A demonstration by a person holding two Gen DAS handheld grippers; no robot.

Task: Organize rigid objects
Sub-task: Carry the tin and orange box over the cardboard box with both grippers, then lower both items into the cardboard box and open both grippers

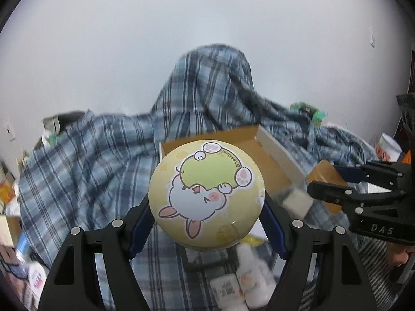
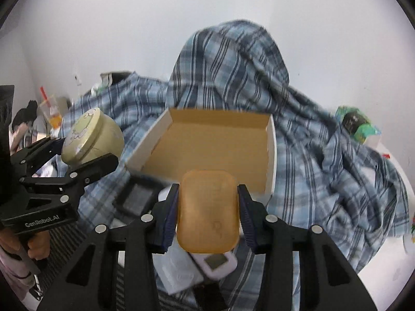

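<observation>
My left gripper (image 1: 207,215) is shut on a round yellow tin with a cartoon rabbit lid (image 1: 206,193), held in the air just in front of the open cardboard box (image 1: 275,150). The tin also shows in the right wrist view (image 2: 92,136), left of the box, in the left gripper (image 2: 77,153). My right gripper (image 2: 207,215) is shut on an orange rounded-rectangle case (image 2: 207,211), held above the near edge of the box (image 2: 215,147), whose brown floor shows bare. The right gripper also shows in the left wrist view (image 1: 334,178), with the orange case (image 1: 324,173) in it.
A blue plaid cloth (image 2: 311,142) covers the table and a tall hump behind the box. Small white bottles (image 1: 243,282) and a white device with a screen (image 2: 215,261) lie below the grippers. A black frame (image 2: 135,197) lies left of the box. Clutter stands at both sides.
</observation>
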